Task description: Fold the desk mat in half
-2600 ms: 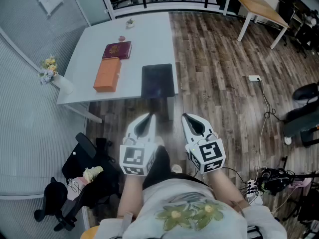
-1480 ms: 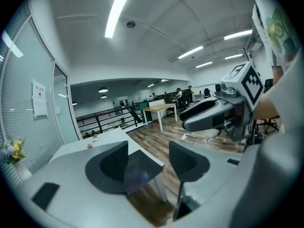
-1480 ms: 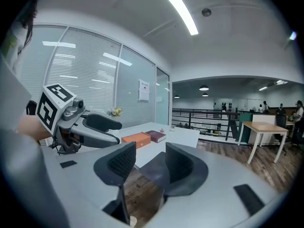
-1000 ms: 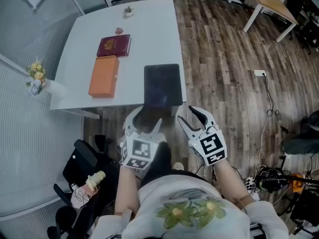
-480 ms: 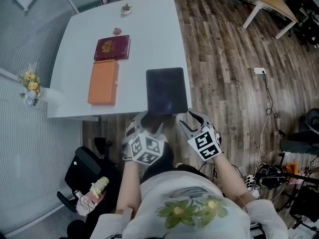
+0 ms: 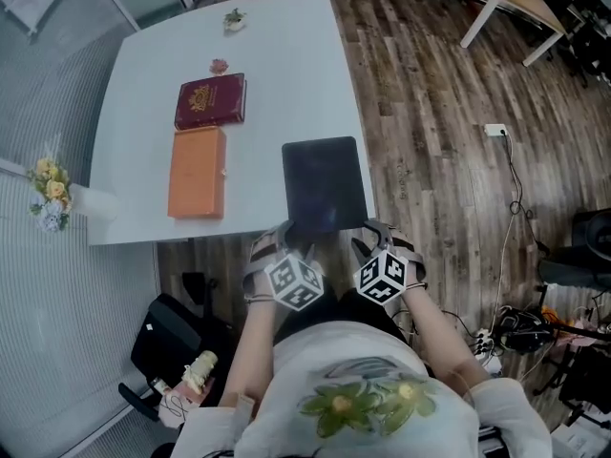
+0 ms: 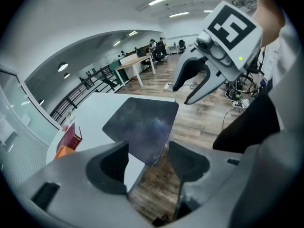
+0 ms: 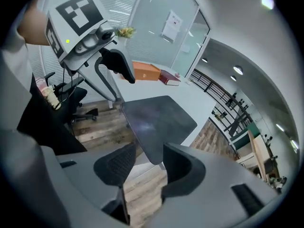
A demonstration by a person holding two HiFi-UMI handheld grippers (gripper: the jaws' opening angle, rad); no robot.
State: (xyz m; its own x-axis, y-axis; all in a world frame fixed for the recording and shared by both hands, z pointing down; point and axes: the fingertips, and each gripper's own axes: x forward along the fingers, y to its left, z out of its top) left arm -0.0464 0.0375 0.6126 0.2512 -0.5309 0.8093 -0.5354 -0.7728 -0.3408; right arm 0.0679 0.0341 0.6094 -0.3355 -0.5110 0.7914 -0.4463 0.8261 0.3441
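head view looks steeply down; all views share desk mat [image 6: 325,184].

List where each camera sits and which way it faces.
Head view: on the person's head, steeply down at the table, desk mat, left gripper, right gripper, forearms, torso.
Left gripper view: on the left gripper, along its open jaws toward the mat's near corner; right gripper shows.
Right gripper view: mirrored, open jaws toward the mat's other near corner; left gripper shows.
Shared: all see the mat.

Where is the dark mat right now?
In the head view, the dark mat lies on the white table at its near right corner, beside the orange box.
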